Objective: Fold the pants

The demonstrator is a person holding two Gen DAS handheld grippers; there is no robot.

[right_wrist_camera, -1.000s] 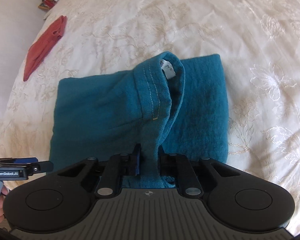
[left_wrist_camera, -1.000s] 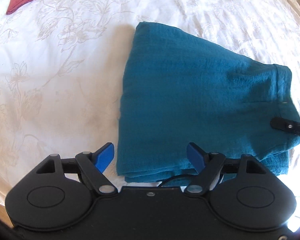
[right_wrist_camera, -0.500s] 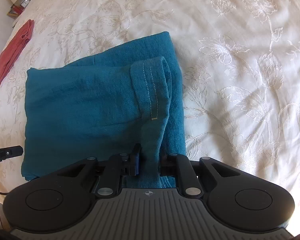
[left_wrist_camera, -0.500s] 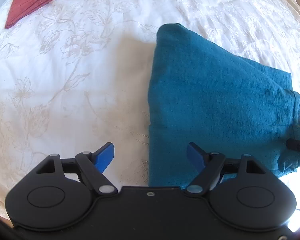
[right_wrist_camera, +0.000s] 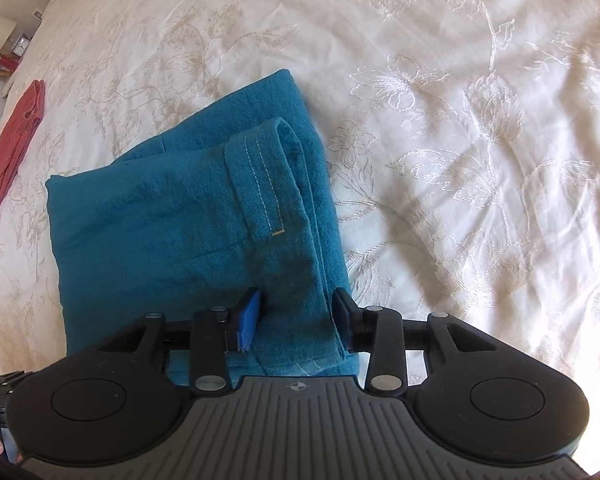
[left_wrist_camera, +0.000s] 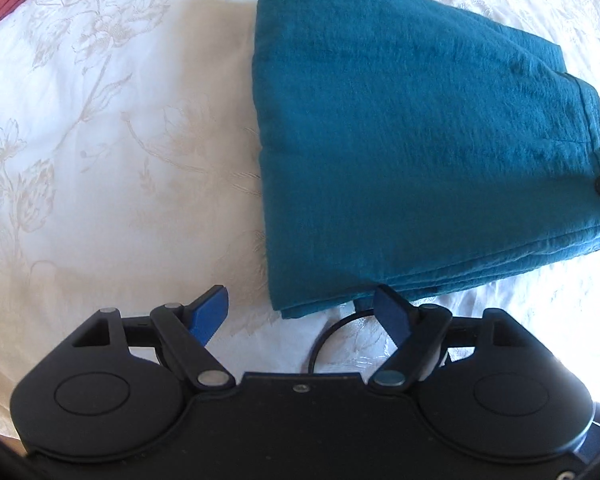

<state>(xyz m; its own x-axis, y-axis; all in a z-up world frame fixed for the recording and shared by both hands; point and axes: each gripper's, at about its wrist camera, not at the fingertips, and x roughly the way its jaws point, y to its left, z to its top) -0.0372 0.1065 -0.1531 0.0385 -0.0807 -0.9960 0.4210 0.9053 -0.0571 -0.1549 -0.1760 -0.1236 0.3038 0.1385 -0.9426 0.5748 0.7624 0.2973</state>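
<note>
Teal pants (right_wrist_camera: 188,236) lie folded into a thick rectangle on the cream, flower-embroidered bedspread (right_wrist_camera: 480,128), their stitched waistband (right_wrist_camera: 268,184) doubled over along the right edge of the pile. The right tongs (right_wrist_camera: 296,316) stand over the near right corner of the pants with their blue pads apart, the waistband fold lying between them; whether either pad touches the cloth cannot be told.

From the left wrist view, the pants (left_wrist_camera: 412,140) fill the right half, layered edges showing along the near side. The left tongs (left_wrist_camera: 300,312) are spread wide and hold nothing; the near left corner of the pants sits just ahead of the gap between the fingers. A dark red garment (right_wrist_camera: 14,148) lies far to the left on the bed, well apart from the pants.
</note>
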